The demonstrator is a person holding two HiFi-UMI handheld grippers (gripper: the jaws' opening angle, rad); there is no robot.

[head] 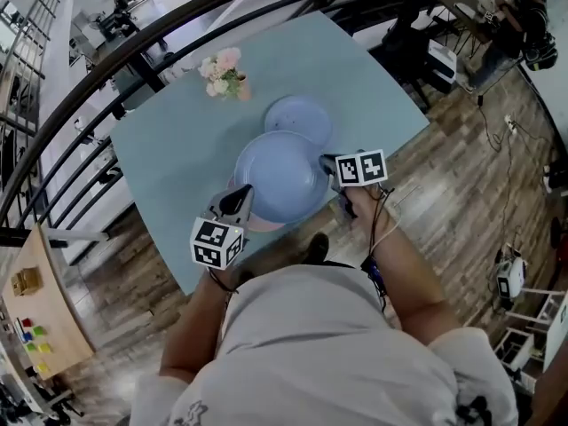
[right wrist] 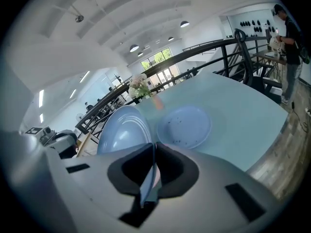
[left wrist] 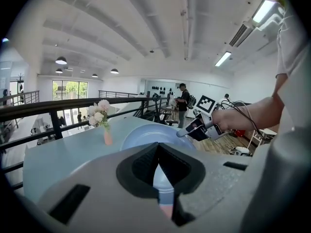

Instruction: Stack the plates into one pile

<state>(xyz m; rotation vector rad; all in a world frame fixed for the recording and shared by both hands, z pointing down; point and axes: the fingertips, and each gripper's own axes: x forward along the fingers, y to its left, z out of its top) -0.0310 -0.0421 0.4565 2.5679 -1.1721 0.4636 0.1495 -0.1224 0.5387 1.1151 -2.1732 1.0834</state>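
Between the jaws of the left gripper (head: 240, 201) and the right gripper (head: 328, 162), opposite rims of the large blue plate (head: 280, 174) are clamped — a pink edge is seen beneath. A smaller blue plate (head: 299, 118) is seen just beyond, on the surface (head: 169, 149).

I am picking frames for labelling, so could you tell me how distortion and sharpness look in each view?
Head view: fisheye bows the railing into an arc; the large blue plate is sharp. Left gripper view: black corners, left tongs blurred up close. Right gripper view: curved table edge, small blue plate crisp.
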